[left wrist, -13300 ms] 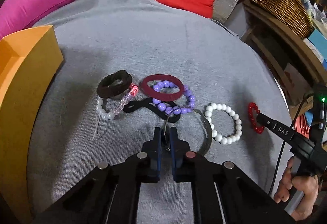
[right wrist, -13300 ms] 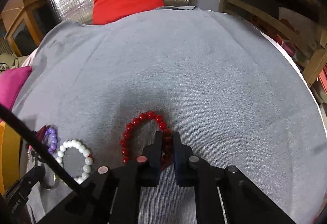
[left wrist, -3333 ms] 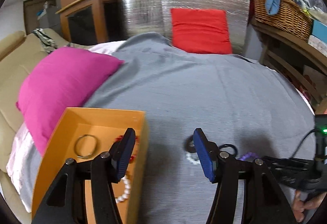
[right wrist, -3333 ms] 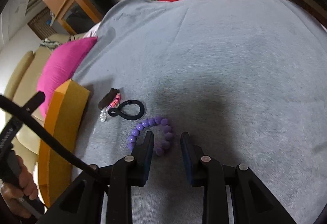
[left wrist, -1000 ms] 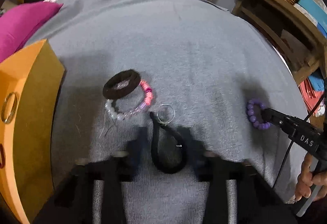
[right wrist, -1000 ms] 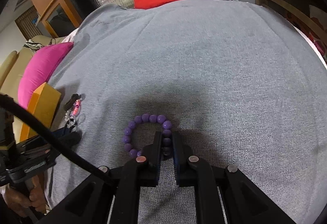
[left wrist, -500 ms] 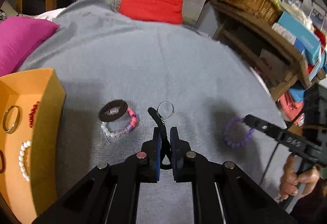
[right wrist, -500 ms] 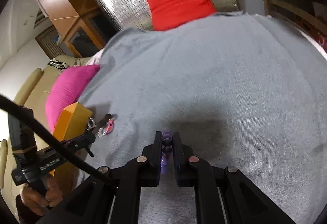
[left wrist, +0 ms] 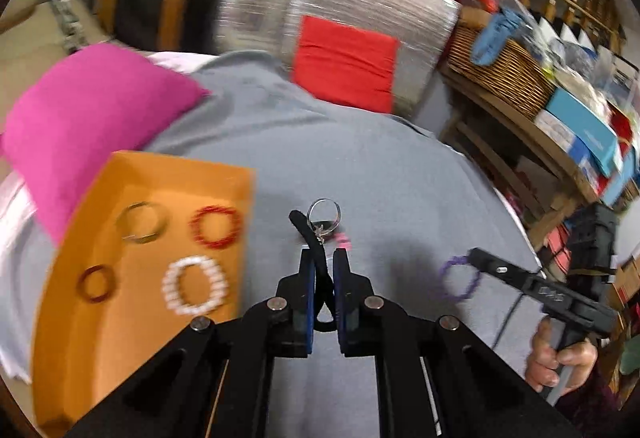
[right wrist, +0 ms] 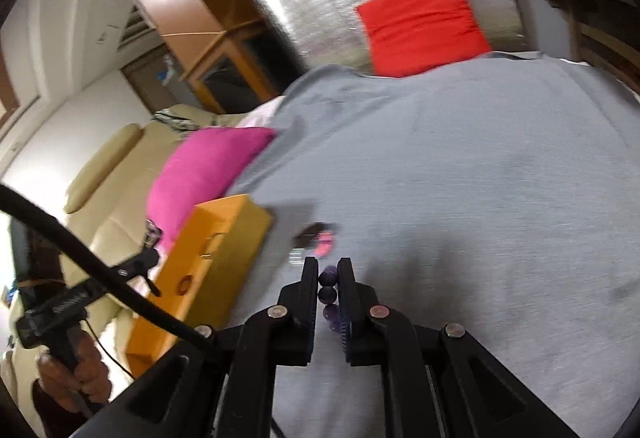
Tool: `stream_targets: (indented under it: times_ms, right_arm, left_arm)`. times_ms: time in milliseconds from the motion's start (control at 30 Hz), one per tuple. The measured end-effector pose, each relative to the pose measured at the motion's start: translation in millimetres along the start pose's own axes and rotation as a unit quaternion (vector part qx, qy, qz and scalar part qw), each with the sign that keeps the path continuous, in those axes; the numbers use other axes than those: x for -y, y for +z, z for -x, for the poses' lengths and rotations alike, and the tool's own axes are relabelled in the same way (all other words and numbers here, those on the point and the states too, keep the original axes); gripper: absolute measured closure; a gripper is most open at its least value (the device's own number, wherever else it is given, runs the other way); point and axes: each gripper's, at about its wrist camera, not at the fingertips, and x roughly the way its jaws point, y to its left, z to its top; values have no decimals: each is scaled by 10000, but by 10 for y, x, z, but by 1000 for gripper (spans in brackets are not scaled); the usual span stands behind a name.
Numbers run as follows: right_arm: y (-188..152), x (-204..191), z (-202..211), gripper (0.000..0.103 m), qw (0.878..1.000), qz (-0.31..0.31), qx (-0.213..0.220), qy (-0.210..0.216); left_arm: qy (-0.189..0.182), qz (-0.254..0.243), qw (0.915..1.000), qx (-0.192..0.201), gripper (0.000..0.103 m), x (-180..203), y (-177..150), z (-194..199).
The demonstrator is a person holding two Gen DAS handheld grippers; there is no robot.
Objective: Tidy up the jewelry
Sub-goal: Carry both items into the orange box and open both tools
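Observation:
My left gripper (left wrist: 323, 258) is shut on a black cord loop (left wrist: 302, 224) with a silver ring (left wrist: 324, 212) on its end, held above the grey cloth just right of the orange box (left wrist: 80, 358). In the box lie a silver bangle (left wrist: 142, 222), a red bead bracelet (left wrist: 216, 226), a dark red ring (left wrist: 96, 284) and a white pearl bracelet (left wrist: 195, 290). My right gripper (right wrist: 328, 266) is shut on a purple bead bracelet (right wrist: 328, 292), lifted off the cloth. The left wrist view shows the right gripper (left wrist: 476, 258) at the right with the purple bracelet (left wrist: 456, 282) hanging from it.
A dark hair tie with a pink-beaded bracelet (right wrist: 320, 234) lies on the cloth right of the orange box (right wrist: 216, 250). A magenta cushion (left wrist: 88, 110) is behind the box and a red cushion (left wrist: 344, 62) is at the far edge. Wooden shelves with a basket (left wrist: 500, 74) stand at the right.
Both grippers have risen and swung left toward the orange box. The black loop and the purple bracelet have come up off the cloth with them.

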Motion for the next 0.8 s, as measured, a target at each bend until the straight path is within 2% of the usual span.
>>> stream_targets:
  times_ms: [267,467,600,667,733,800]
  right_arm:
    - [-52,-1017,-316,92,9950,504,-253,818]
    - [-166,-1804,-834,92,9845,977,-857,1175]
    - [-403,-2139,-1344,92,9760,1208,-1530,969]
    - [-503,-2187,-1591,92,9705,1187,-1934,812]
    - [-590,-2221,-1821,92,9653,1275,-2227,492]
    - [-621,-2185,-1963,92,9603,1315,-2433,355]
  left_arm:
    - [836,765,9935,-95,94,-952,-260,344]
    - [960,1012,9892,-450,94,-1359,-458,238]
    - [919,1195,9857,-758,94,-1531,-596,127]
    - [931,1279,9837,-851,94,-1577,-623,71]
    - [922,1300,9817,-1041,94,-1597,-636,-45]
    - [970,1430,9775,-1209,94,-1654,-668,-135]
